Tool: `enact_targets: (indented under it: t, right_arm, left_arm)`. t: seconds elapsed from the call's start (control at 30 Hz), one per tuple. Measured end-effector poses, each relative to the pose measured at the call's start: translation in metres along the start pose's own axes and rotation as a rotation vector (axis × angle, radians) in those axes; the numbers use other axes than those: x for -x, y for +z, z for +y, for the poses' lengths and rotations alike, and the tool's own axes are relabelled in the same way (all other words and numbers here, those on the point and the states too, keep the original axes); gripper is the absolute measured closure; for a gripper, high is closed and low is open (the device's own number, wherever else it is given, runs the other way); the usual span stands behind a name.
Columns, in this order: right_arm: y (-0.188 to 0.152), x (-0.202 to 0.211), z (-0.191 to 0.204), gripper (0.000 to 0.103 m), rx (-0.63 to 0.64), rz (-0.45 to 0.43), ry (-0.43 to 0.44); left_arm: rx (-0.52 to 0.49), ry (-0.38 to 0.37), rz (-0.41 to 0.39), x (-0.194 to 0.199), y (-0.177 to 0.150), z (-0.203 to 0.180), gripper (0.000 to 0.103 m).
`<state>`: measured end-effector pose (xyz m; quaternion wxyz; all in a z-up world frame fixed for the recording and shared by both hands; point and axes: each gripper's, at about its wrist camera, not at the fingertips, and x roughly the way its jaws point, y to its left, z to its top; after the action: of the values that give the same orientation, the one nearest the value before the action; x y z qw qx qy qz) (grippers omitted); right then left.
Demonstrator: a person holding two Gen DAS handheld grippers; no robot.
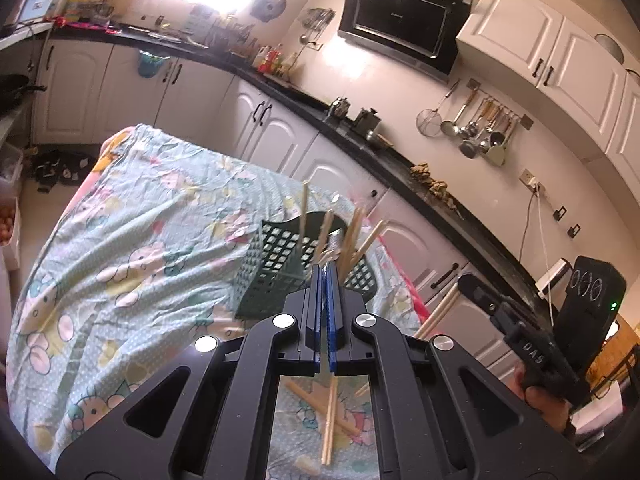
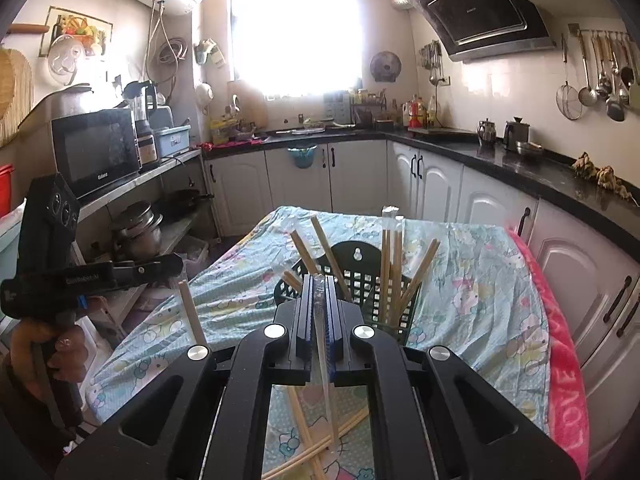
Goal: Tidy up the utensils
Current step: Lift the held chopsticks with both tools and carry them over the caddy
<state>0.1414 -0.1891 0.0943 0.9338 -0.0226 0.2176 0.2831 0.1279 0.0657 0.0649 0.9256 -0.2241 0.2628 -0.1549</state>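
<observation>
A table under a cartoon-print cloth carries one dark green mesh basket, standing near the table's right edge, where a pink towel hangs along the side. In the right wrist view, about seven wooden chopsticks stand upright or leaning in the basket, some in clear wrappers. Four or so loose chopsticks lie crossed on the cloth at the near edge, below the grippers. The left gripper has its blue pads pressed together, and in the right wrist view a wrapped chopstick hangs down from its tips. The right gripper pinches one chopstick in a clear sleeve, which runs back between its fingers and down toward the cloth. Each gripper is carried by a person's hand on its handle, held above the near edge with the basket just ahead.
</observation>
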Motion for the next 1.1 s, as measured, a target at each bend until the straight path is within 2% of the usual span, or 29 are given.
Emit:
enact_targets:
  t: [0.4,0.7,1.1]
  right_arm:
    - [0.013,0.022,0.003,0.098,0.001,-0.083,0.014]
    - [0.028,0.026,0.007,0.098,0.019,-0.108,0.015]
    - [0.07,0.022,0.014,0.098,0.068,-0.176,0.002]
  left_arm:
    - [-0.084,-0.042,-0.037,0.006,0.025,-0.033,0.103]
    - [-0.144,-0.074,-0.076,0.012,0.052,-0.057,0.103]
    - [-0.22,-0.061,-0.149,0.022,0.097,-0.075,0.103]
